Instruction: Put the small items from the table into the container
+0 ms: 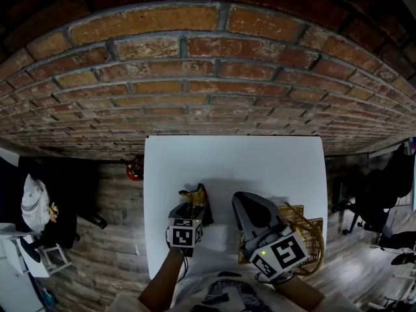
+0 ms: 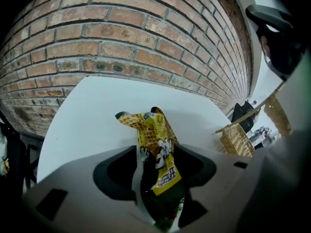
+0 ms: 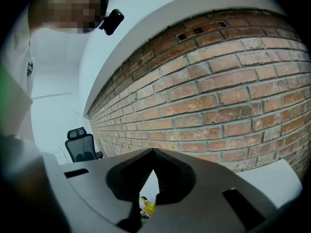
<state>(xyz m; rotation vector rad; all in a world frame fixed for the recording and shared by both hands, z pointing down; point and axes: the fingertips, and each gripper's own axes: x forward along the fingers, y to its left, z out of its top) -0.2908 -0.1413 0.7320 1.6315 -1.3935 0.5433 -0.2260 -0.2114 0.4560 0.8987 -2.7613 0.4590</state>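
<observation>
Left hand-held gripper [image 2: 155, 150] was found closed on a yellow snack packet [image 2: 153, 129]. In its own view the crumpled packet stood between the two jaws, with both dark pads against its sides. The packet's yellow upper end fanned out above the jaw tips and its darker lower end ran down into the gap. In the head view we noted this gripper at lower centre-left of the frame, angled down over the near part of the white counter [image 1: 234, 158], with the packet projecting ahead of it. We could not determine whether the packet's far end touched the counter.

Right hand-held gripper [image 3: 153, 152] was closed and empty. Its jaw tips met, and only a narrow wedge of white counter and a small part of the yellow packet showed through the gap beneath them. In the head view it sat at lower centre-right, just beside the woven basket [image 1: 312, 229]. That basket stood at the counter's lower right corner, partly covered by the gripper, and we could not inspect its contents.

We recorded a brick wall [image 1: 195, 77] beyond the counter's far edge and a black office chair [image 3: 80, 143] at lower left of the right gripper view.
</observation>
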